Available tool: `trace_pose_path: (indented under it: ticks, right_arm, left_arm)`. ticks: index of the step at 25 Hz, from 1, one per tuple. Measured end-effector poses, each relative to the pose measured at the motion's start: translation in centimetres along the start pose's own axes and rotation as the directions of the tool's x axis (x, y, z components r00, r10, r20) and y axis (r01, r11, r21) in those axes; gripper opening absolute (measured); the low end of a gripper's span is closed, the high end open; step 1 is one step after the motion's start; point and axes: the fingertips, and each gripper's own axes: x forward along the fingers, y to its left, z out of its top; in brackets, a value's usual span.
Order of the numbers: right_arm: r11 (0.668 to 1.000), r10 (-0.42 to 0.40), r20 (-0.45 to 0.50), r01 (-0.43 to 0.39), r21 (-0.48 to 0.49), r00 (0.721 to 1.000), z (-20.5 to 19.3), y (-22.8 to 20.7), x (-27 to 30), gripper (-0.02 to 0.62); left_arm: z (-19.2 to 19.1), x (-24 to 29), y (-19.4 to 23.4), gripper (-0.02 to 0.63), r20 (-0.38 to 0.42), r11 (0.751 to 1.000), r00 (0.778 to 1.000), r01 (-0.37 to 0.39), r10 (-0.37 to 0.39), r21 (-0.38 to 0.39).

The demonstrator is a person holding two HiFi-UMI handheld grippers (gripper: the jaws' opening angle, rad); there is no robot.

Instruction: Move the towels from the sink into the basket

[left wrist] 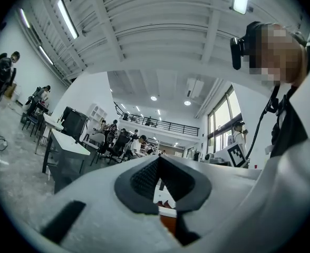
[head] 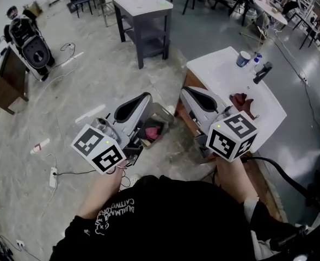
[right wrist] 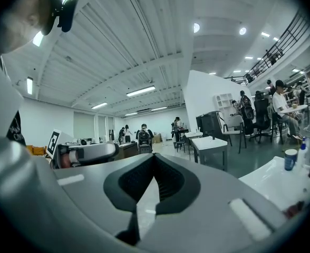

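Observation:
A dark red towel [head: 240, 100] lies in the white sink [head: 269, 105] at the right of the head view, below a black faucet [head: 262, 72]. On the floor left of the sink cabinet stands the basket [head: 164, 112], with a pink-red towel [head: 153, 132] inside it. My left gripper [head: 148, 95] hovers above the basket's left side, and my right gripper [head: 184, 89] is held over the cabinet's near edge. Both are shut with nothing between the jaws, their tips meeting in the left gripper view [left wrist: 159, 158] and the right gripper view [right wrist: 154, 156]. The right gripper view shows the sink [right wrist: 281, 186] at its right edge.
A blue cup [head: 243, 58] stands at the sink's back corner. A dark grey table [head: 142, 15] is beyond the basket, and a wooden desk [head: 7, 78] and black equipment [head: 32, 45] are at the left. Cables and a power strip [head: 53, 176] lie on the concrete floor.

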Motion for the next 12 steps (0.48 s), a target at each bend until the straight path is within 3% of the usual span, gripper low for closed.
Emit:
trace_pose_path:
  ticks: [12]
  right_arm:
    - [0.998,0.070,-0.027,-0.070,0.007,0.997,-2.1,-2.5,-5.3,0.006]
  left_arm:
    - [-4.1,2.5,-5.1,0.000,0.007,0.997,0.997,-0.077,0.077,0.016]
